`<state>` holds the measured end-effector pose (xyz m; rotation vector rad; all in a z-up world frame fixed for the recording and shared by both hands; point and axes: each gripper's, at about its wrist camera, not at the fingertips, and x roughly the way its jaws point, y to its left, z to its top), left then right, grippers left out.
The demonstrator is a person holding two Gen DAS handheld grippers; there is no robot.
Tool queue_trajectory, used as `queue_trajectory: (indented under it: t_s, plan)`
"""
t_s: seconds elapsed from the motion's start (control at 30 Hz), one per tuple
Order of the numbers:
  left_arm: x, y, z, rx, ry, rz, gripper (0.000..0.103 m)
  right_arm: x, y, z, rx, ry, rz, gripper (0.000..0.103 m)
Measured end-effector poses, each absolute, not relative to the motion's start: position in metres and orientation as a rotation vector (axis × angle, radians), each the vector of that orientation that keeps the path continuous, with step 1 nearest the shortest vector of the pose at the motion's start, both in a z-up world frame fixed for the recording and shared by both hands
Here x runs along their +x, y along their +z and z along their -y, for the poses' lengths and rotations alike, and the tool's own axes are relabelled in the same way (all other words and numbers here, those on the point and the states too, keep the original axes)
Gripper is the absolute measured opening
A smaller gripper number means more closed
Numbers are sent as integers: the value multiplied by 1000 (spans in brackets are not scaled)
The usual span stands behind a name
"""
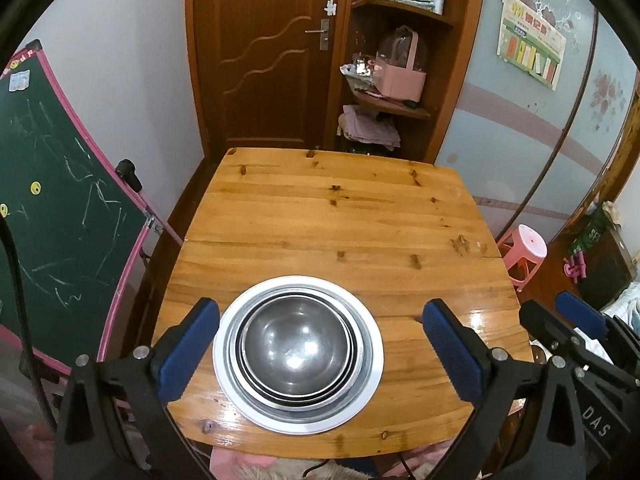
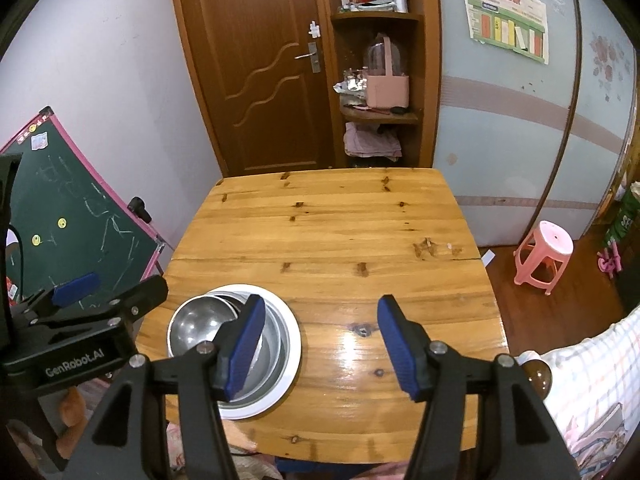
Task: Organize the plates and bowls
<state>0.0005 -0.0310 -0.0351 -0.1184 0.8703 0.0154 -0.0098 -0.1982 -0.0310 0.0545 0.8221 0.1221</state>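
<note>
A stack sits near the front edge of the wooden table [image 1: 340, 216]: a white plate [image 1: 374, 364] at the bottom, steel plates on it, and nested steel bowls [image 1: 296, 346] on top. My left gripper [image 1: 320, 352] is open and empty, its blue fingers wide apart on either side of the stack, above it. My right gripper [image 2: 320, 344] is open and empty, to the right of the stack [image 2: 196, 324]; its left finger [image 2: 244, 344] hides part of the white plate [image 2: 294, 344]. The left gripper also shows in the right wrist view [image 2: 76, 288].
A green chalkboard [image 1: 60, 216] leans left of the table. A wooden door [image 1: 264, 52] and corner shelves [image 1: 392, 100] stand behind it. A pink stool [image 2: 544, 254] is on the floor at the right. A checked cloth [image 2: 592, 384] lies at the near right.
</note>
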Motion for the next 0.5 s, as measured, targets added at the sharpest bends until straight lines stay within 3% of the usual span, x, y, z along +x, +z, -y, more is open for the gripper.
queue_trajectory:
  t_s: [0.5]
  plan:
    - [9,-44,45,-116,-7,-893,101,-4,-37,213,97,112,-826,59]
